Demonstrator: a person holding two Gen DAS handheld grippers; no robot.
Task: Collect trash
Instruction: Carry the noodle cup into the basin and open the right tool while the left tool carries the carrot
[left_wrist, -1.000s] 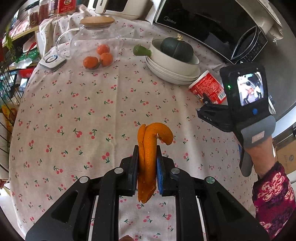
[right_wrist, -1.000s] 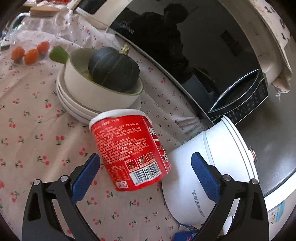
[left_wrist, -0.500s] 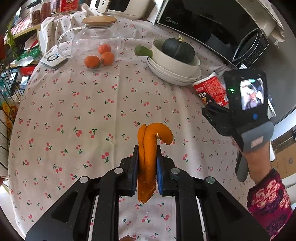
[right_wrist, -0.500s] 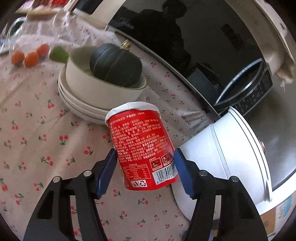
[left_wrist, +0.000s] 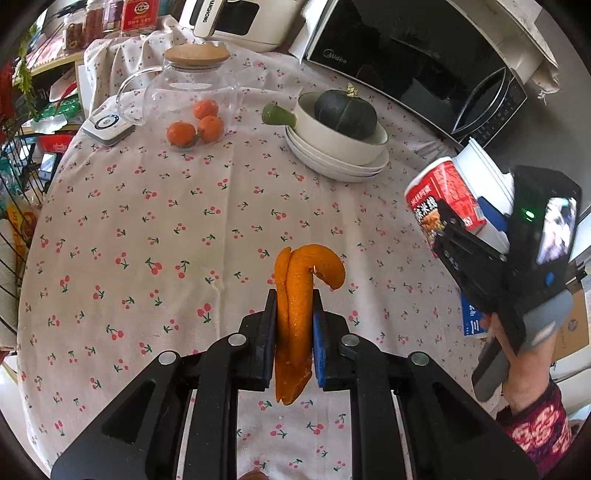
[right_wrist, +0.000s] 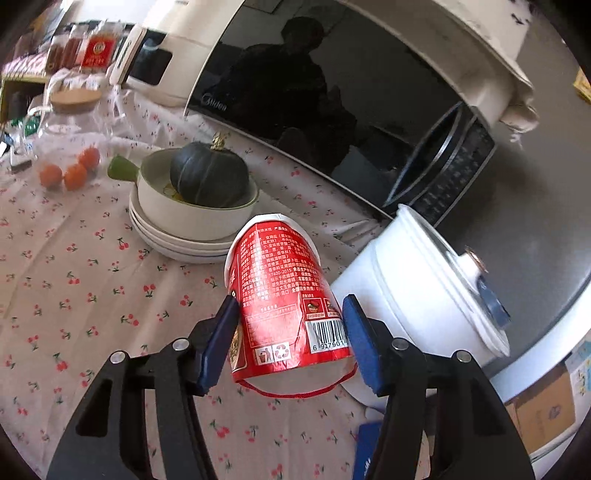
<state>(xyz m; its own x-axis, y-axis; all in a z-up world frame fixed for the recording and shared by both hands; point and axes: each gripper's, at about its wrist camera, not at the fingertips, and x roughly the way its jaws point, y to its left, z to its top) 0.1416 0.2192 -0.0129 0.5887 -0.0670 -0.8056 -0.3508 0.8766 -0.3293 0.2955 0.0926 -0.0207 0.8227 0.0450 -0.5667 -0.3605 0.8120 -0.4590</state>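
Table: cherry-print tablecloth (left_wrist: 147, 229) runs under both my tools; I see no bin in either view, so I cannot tell where the trash goes.
Obstacles: white cooker (right_wrist: 424, 295) sits just right of my right tool, stacked bowls (right_wrist: 184, 229) with the dark squash (right_wrist: 208, 173) just beyond it. My judgement: carry the load back toward me, not sideways.
Right gripper (right_wrist: 291, 332): clenched on the red cup (right_wrist: 280, 295) near its open end; the cup is tilted and looks clear of the cloth. The thin wall may buckle, so I would squeeze no harder and keep it level.
Left gripper (left_wrist: 294, 332): clamped on the orange peel (left_wrist: 295, 295), held above the cloth, its curled end poking past the pads. The grip looks deep enough; I would avoid jerks so the limp strip does not slide.
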